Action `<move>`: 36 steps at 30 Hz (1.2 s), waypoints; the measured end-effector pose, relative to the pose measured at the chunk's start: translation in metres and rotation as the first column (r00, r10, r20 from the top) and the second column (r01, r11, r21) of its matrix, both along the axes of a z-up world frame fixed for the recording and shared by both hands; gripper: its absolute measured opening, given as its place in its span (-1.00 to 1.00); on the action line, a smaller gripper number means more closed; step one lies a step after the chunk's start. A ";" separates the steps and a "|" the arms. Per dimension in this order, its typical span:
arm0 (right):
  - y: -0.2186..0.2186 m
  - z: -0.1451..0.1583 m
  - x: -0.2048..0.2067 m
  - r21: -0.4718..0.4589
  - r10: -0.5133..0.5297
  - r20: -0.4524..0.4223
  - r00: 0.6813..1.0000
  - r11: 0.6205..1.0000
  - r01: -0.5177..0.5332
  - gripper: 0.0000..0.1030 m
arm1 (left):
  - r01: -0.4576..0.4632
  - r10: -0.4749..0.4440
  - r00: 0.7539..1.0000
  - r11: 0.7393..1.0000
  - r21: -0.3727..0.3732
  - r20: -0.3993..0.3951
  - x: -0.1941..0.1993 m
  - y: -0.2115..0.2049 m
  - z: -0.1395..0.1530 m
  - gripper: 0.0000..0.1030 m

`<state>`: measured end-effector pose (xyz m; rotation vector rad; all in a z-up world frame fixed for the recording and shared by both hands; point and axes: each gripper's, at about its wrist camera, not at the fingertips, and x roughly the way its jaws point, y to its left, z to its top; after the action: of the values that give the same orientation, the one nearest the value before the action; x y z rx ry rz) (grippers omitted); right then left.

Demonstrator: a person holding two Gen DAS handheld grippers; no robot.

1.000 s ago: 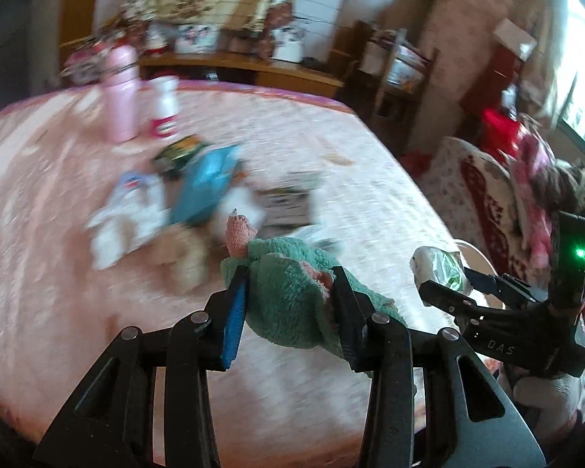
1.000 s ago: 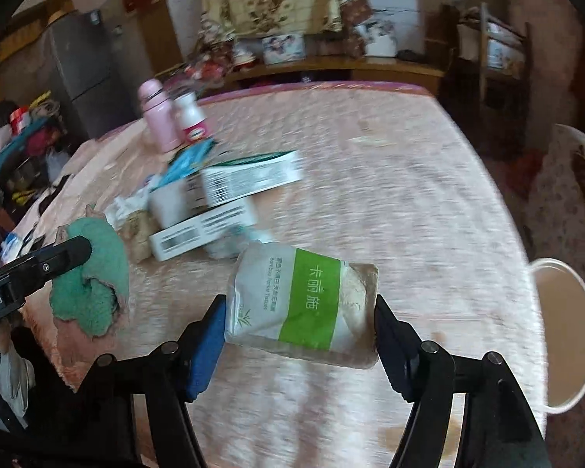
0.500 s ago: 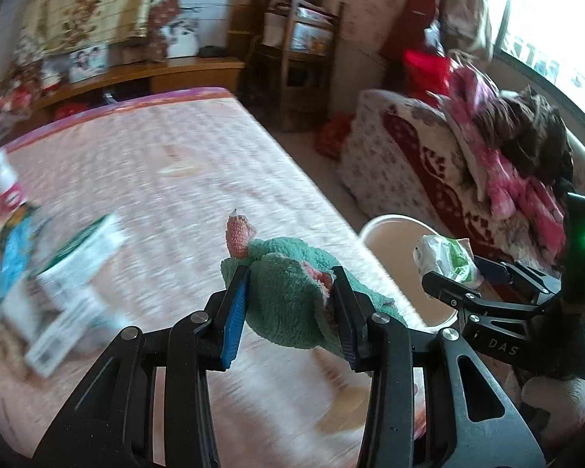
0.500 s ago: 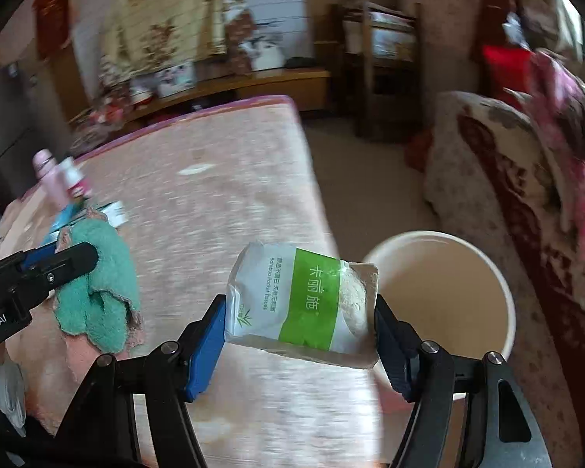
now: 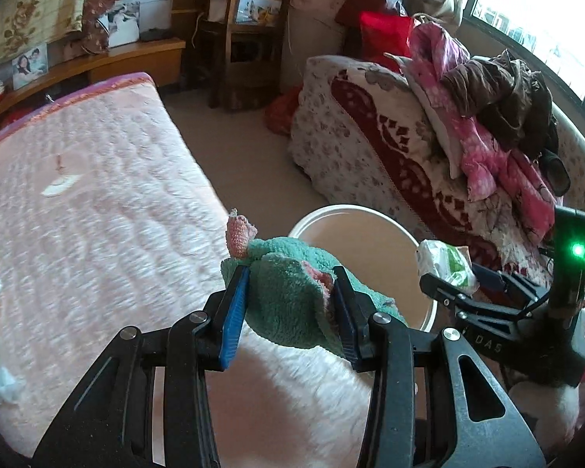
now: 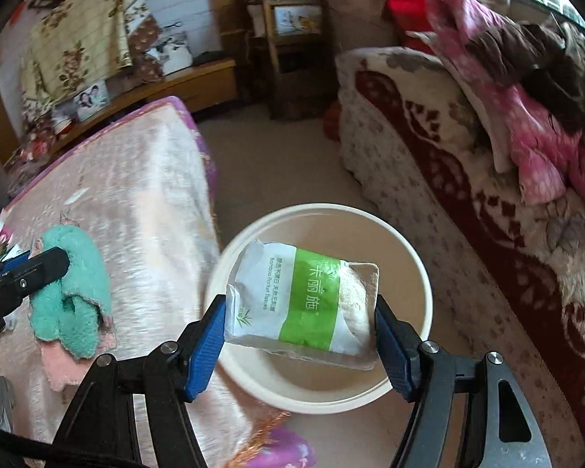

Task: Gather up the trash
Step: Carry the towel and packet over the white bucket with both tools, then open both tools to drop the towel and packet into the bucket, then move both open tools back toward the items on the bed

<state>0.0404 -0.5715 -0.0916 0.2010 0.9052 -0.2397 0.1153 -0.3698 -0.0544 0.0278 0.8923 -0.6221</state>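
The right gripper (image 6: 300, 335) pinched a tissue packet (image 6: 304, 300) over the bucket (image 6: 421, 273). Left of it, at the bed edge (image 6: 210, 195), the left gripper (image 5: 290, 308), jaws just eased wider, pinched a green cloth (image 5: 288, 296).

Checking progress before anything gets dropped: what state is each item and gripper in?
Left gripper: jaws just opened a little, still around the green cloth.
Right gripper: shut on the tissue pack, above the bucket.
Bucket: upright on floor, nothing visible inside.

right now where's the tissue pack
In the right wrist view the tissue pack is clamped in the right gripper, hanging over the open cream bucket on the floor between the bed and the sofa.
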 end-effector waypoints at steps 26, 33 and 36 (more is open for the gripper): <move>0.044 -0.010 0.000 0.024 0.034 0.042 0.999 0.999 -0.035 0.57 | -0.099 0.095 0.989 0.995 0.026 0.110 -0.019 0.055 0.014 0.17; 0.091 0.007 0.006 0.016 0.098 0.062 0.993 0.995 -0.100 0.57 | -0.190 0.181 0.972 0.981 0.048 0.149 -0.033 0.116 0.020 0.17; 0.115 0.012 0.008 0.037 0.141 0.074 0.987 0.989 -0.144 0.57 | -0.235 0.225 0.962 0.970 0.054 0.153 -0.040 0.148 0.021 0.17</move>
<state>0.0486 -0.4569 -0.0793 0.1816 0.8507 -0.0808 0.0757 -0.2220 -0.0339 0.0330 0.7616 -0.3654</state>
